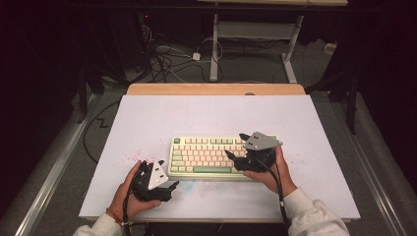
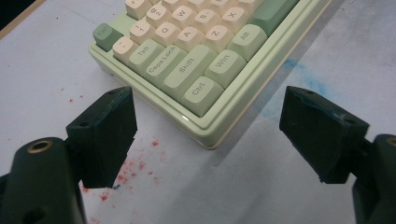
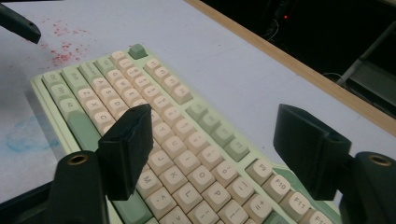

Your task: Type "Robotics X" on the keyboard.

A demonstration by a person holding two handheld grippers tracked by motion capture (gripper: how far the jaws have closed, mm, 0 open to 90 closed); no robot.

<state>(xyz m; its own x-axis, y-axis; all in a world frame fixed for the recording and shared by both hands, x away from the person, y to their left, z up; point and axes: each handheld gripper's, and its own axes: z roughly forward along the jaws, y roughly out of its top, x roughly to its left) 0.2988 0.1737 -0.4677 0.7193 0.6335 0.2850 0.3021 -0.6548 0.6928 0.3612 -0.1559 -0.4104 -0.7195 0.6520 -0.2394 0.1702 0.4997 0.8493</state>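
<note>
High view: keyboard [image 1: 209,156] sits near the front edge of the counter [image 1: 147,118], about centred; right tongs [image 1: 235,158] hover over its right end, left tongs [image 1: 174,186] rest off its front-left corner, on bare counter. Looks like a two-sided approach to grip or shift the board. Left gripper view: left tongs [image 2: 208,140] gape wide, empty, aimed at the Ctrl corner of the keyboard [image 2: 196,70], not touching; red specks [image 2: 135,165] and a blue smear [image 2: 303,79] mark the surface. Best to grip the case edge, not the keycaps, and keep it level. Right gripper view: right tongs [image 3: 215,149] wide, empty, above the letter rows of the keyboard [image 3: 177,135]; lower squarely so no cap gets pried. No containers on the counter.
</note>
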